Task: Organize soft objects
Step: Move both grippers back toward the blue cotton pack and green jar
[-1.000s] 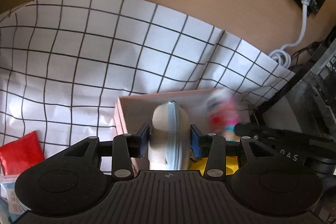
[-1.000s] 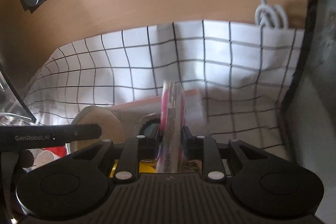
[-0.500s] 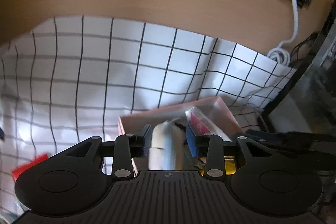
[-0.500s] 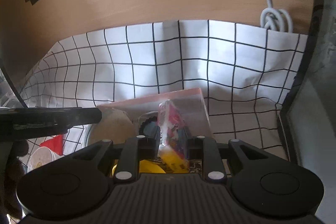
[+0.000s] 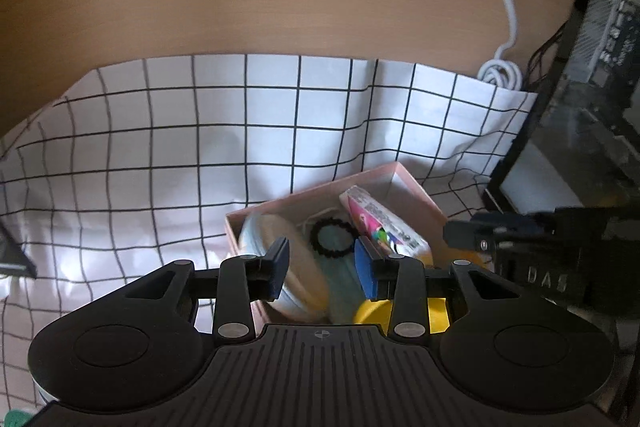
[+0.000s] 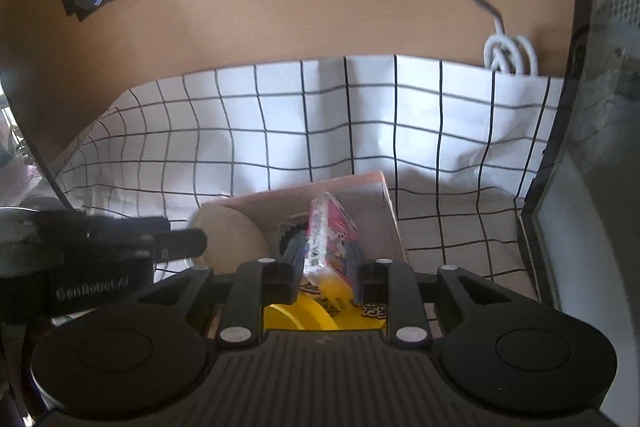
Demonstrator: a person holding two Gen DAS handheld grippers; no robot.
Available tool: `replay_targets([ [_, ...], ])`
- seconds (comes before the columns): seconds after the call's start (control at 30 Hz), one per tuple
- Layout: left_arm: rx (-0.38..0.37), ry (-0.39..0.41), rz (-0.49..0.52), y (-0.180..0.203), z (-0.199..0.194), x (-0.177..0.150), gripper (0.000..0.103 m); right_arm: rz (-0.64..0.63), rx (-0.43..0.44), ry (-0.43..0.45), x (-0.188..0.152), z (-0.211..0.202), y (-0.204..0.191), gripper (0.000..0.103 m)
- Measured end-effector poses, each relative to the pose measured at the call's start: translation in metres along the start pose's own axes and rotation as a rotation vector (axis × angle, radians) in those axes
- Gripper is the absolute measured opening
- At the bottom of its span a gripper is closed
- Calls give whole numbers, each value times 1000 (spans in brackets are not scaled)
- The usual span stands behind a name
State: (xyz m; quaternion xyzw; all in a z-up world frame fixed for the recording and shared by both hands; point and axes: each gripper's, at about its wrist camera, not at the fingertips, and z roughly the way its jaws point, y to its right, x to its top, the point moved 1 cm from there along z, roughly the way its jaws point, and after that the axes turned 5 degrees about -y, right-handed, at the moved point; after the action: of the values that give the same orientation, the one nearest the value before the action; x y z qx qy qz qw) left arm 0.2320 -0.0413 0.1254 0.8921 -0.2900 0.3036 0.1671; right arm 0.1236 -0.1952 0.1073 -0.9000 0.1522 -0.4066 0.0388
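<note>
My left tongs [image 5: 323, 267] are spread apart over the near left part of the one pink box [image 5: 416, 187], gripping nothing; the single round beige pad with the pale blue rim [image 5: 280, 247] leans inside the box against its left wall, its edge just beside my left blue fingertip [image 5: 279, 267] and blurred, so I cannot tell whether they touch. Right of the pad, between my two fingertips and a little beyond them, lies one black scalloped hair tie [image 5: 330, 235] on the box floor, and right of that one pink printed packet [image 5: 380, 223] slants across the box toward its far right corner. In the right wrist view my right tongs [image 6: 326, 269] bracket the near end of that same pink packet [image 6: 330, 239], the two fingers close on either side of it; whether they press it or stand just off it I cannot tell. The packet stands on its edge in the box [image 6: 384, 219], with the beige pad [image 6: 230, 239] to its left. Something yellow [image 6: 304, 313] shows under the tongs. The box sits on one white checked cloth [image 5: 200, 147] spread on the wooden desk [image 5: 260, 7].
</note>
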Motion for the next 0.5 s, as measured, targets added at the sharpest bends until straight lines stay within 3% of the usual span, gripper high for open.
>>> replay_targets([
  [0.13,-81,41,-42,-25,-36,-20,40,-34,7,32,1,-28,-26,42],
  [0.2,-85,62,-64,-47,-58,-32,40,-51,22,44,4,-41,-44,48],
  [0.5,103,151,-245,-177,-159,-92,39,-232,148,74,19,-67,-181,50],
])
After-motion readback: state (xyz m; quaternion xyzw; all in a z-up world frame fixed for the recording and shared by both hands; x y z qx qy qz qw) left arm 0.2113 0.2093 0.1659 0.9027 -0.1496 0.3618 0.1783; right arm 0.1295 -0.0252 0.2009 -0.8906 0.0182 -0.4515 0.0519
